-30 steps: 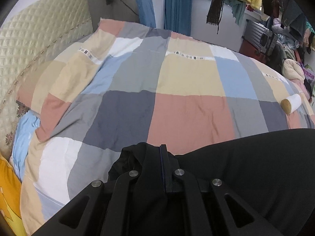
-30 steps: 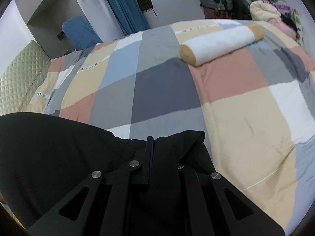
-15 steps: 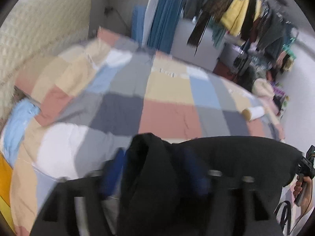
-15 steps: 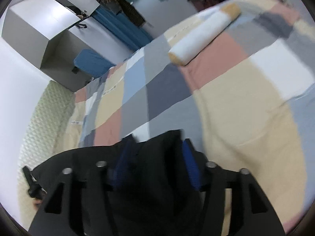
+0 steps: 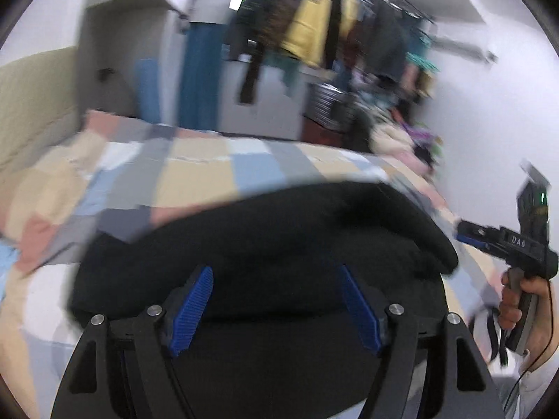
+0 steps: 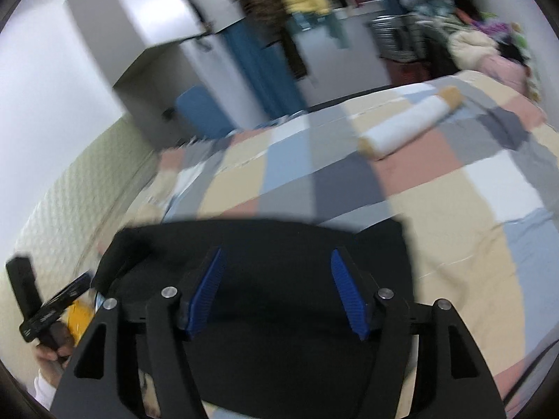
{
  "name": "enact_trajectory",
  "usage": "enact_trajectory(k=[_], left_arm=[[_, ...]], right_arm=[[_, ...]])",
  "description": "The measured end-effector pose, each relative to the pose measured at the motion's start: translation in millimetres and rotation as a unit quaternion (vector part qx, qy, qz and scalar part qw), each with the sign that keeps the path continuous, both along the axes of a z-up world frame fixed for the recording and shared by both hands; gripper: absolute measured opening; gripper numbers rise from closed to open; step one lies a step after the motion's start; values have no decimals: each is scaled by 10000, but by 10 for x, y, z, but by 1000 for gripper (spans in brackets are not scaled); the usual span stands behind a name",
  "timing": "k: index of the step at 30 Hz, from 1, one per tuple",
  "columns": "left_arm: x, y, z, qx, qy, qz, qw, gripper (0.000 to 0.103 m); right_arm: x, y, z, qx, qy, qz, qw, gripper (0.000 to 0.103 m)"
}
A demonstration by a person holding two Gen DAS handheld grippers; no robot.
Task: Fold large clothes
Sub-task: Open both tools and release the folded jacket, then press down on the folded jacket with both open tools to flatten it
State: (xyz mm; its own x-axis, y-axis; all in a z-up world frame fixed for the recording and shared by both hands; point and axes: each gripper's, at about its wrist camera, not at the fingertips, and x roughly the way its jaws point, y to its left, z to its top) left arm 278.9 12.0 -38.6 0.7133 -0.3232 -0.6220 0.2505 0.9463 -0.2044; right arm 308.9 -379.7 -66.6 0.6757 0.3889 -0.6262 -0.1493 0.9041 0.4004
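Note:
A large black garment [image 5: 279,244] lies folded on the patchwork bed cover [image 5: 195,174], right in front of both grippers; it also shows in the right wrist view [image 6: 265,251]. My left gripper [image 5: 276,289] is open and empty above the garment's near edge, blue pads [image 5: 194,300] spread wide. My right gripper [image 6: 276,279] is open and empty over the garment too. The right gripper shows hand-held at the right edge of the left wrist view [image 5: 468,235]. The left gripper body shows at the lower left of the right wrist view [image 6: 56,303]. Both views are motion-blurred.
A white rolled bolster [image 6: 412,122] lies on the far right of the bed. A padded headboard [image 6: 70,202] runs along the left. Hanging clothes [image 5: 314,28], a blue curtain [image 5: 199,76] and piled items [image 6: 489,49] stand beyond the bed.
Both grippers have opened and let go of the black garment, which now lies on the bed. Both have lifted and pulled back, tilting the views upward.

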Motion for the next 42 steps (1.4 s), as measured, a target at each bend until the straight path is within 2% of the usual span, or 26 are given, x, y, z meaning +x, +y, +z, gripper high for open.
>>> enact_trajectory(k=[2,4,5,8,10,14,17,22,24,27,30,33,38,42], left_arm=[[-13,-248,-225,260,107,-233,9993,74],[12,-403,-440,705,122,-196,9972,74],[29,-435,-514,809,112,-162,9965,74],[70,-427,-653,726,-79,-62,9973,78],[137,-384,-675,687,-254,118,9972,80],[416,-303,-739,621,-319,517,9962,80],[701,-271,-738,760,-261,747,9940,80],[1077,-229,-695,1038,-275,1020,9890,80],[1215,-151,-727,1106,-223,1161,9868,80],[1345,-89,-900,906,16,1113,9897,80],[1385,-105,-1029,918,14,1070,9900,80],[1447,-99,-1106,826,106,995,9915,80],[1445,-130,-1252,865,109,979,9914,80],[1380,-171,-1347,944,292,934,9907,81]], right_arm=[[-149,317,-97,27,-20,331,9994,66],[-271,498,-235,5,70,537,9985,66],[-289,578,-329,-58,184,613,9979,66],[-242,704,-679,-227,515,609,9966,66],[-199,729,-779,-297,499,608,9965,66],[41,739,-792,-627,207,505,9965,66],[279,710,-830,-597,214,364,9973,66],[665,786,-905,-830,81,32,9965,67],[797,843,-911,-962,-13,23,9954,76],[917,893,-962,-1103,-48,106,9938,80],[989,920,-1079,-1099,62,137,9938,80],[960,970,-1141,-1199,-12,105,9927,81],[995,1000,-1251,-1261,-14,166,9919,82],[980,996,-1342,-1301,152,275,9910,82]])
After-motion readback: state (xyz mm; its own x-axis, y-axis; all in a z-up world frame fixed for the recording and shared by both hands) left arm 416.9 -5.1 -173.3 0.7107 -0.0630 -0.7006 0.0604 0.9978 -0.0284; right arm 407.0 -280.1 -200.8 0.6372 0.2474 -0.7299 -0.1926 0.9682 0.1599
